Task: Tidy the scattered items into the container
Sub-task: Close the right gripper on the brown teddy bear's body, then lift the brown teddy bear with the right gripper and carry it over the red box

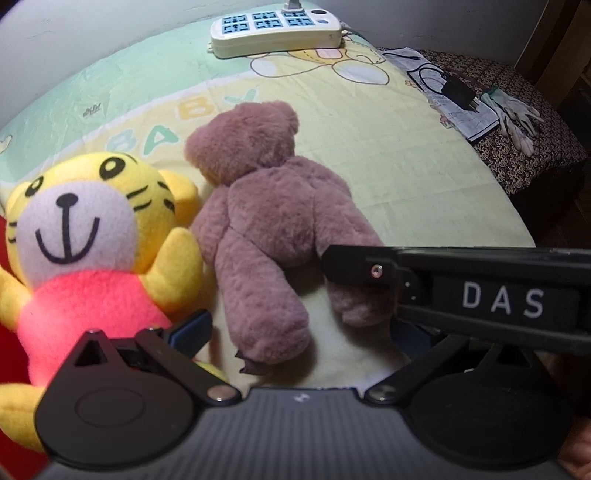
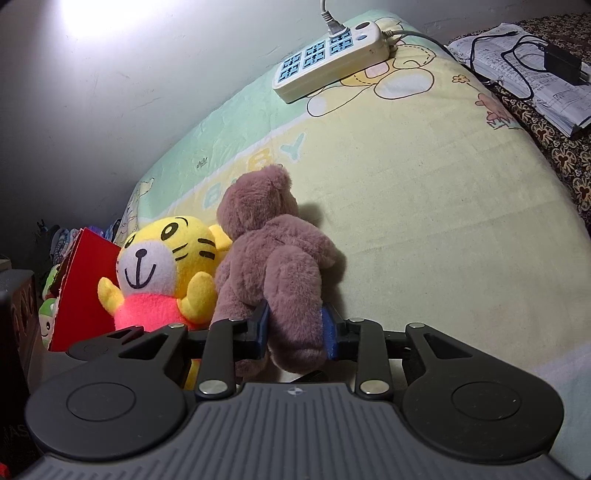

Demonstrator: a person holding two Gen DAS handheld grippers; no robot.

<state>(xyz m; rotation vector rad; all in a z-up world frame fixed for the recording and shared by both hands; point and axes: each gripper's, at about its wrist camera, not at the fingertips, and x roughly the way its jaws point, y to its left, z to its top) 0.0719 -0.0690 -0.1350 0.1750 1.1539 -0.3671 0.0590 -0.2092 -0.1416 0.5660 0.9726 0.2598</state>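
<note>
The bear [image 2: 273, 258] lay face down on the blanket [image 2: 443, 221], just beside the tiger [image 2: 166, 273], head pointing away. The right gripper [image 2: 295, 328] was clamped on its leg; the left gripper [image 1: 295, 325] stood open, nearer the tiger.

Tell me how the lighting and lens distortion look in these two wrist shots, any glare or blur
Right wrist view: blown-out glare on the wall top left, dark left edge. Left wrist view: dimmer, even light, pink shirt of the yellow tiger toy oversaturated. Both: fisheye bends the blanket edge; brown teddy bear stays sharp.
</note>
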